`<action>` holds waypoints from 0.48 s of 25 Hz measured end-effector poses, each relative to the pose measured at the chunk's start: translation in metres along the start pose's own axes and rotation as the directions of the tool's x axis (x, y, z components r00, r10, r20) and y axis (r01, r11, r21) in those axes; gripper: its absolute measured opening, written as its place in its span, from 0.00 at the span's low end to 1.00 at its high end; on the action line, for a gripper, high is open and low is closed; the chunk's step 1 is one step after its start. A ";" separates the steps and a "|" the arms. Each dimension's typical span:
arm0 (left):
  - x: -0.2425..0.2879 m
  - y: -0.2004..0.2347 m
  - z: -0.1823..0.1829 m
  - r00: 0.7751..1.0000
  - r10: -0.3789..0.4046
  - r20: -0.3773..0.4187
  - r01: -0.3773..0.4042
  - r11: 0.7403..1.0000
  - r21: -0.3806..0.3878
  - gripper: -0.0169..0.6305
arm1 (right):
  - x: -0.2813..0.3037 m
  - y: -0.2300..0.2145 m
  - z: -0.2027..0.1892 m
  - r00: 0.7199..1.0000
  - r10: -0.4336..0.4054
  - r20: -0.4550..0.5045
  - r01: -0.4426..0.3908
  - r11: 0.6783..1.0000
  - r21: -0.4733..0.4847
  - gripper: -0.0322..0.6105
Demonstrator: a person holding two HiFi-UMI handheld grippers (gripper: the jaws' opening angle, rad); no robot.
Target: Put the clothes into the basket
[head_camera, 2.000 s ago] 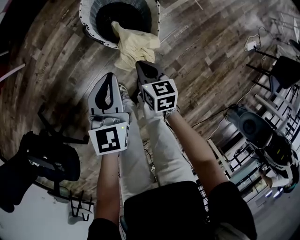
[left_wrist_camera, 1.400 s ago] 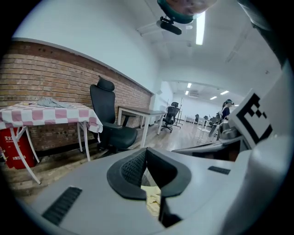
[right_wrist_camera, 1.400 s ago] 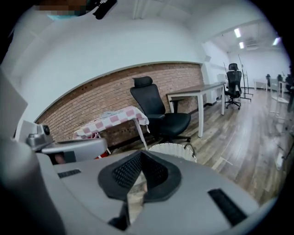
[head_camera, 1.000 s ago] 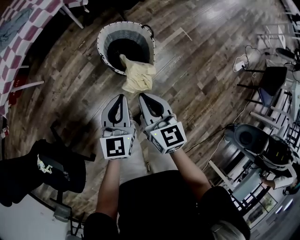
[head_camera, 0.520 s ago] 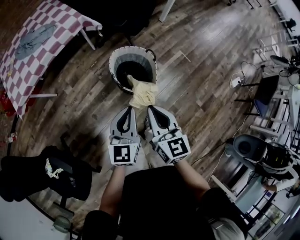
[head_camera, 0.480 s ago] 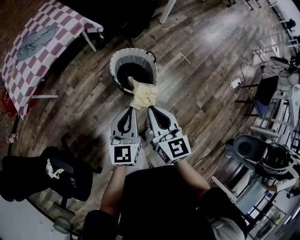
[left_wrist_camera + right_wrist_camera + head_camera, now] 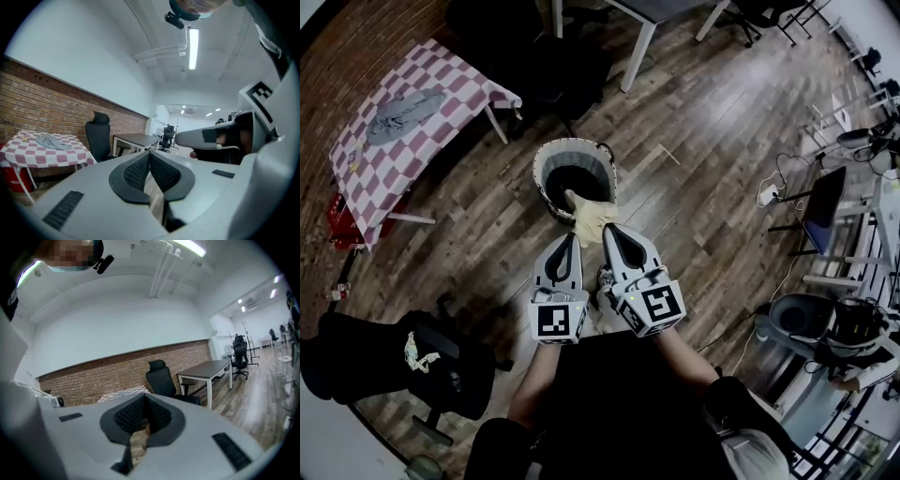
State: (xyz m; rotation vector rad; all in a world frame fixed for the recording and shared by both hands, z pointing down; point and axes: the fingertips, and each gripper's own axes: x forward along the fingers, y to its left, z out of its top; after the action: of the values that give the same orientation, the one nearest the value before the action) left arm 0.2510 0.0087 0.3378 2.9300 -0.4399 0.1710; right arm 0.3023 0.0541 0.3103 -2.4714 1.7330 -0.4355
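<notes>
Basket [image 7: 553,155]: round, standing on the wooden floor, at 12 o'clock from both grippers in the head view.
Cream cloth [image 7: 592,216]: draped over the basket's rim on its 6 o'clock side, one end inside, the rest hanging outside.
Left gripper [image 7: 566,241]: fingers [image 7: 135,172] pressed together with nothing between them; tip points to 12 o'clock, toward the cloth.
Right gripper [image 7: 610,231]: fingers [image 7: 131,417] closed on each other, empty; beside the left gripper, at its 3 o'clock.
Counter [image 7: 455,89]: checked cover, at 10 o'clock from the basket, well apart.
Grey garment [image 7: 401,105]: lying on the counter.
</notes>
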 end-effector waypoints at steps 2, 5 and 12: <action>-0.004 -0.003 0.008 1.000 0.005 0.011 -0.005 1.000 0.002 0.05 | -0.003 0.003 0.011 1.000 0.006 0.022 -0.006 1.000 -0.006 0.06; -0.012 -0.005 0.021 0.999 0.014 0.031 -0.014 1.000 0.014 0.05 | -0.009 0.011 0.024 0.999 0.026 0.043 -0.025 0.999 -0.026 0.06; -0.031 -0.007 0.050 0.996 0.025 0.080 -0.029 0.998 0.048 0.05 | -0.026 0.032 0.051 0.994 0.072 0.088 -0.066 0.996 -0.065 0.06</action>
State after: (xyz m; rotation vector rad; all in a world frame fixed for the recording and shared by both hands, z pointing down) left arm 0.2276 0.0143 0.2831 2.9885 -0.4939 0.0703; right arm 0.2799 0.0622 0.2494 -2.4229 1.8162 -0.2636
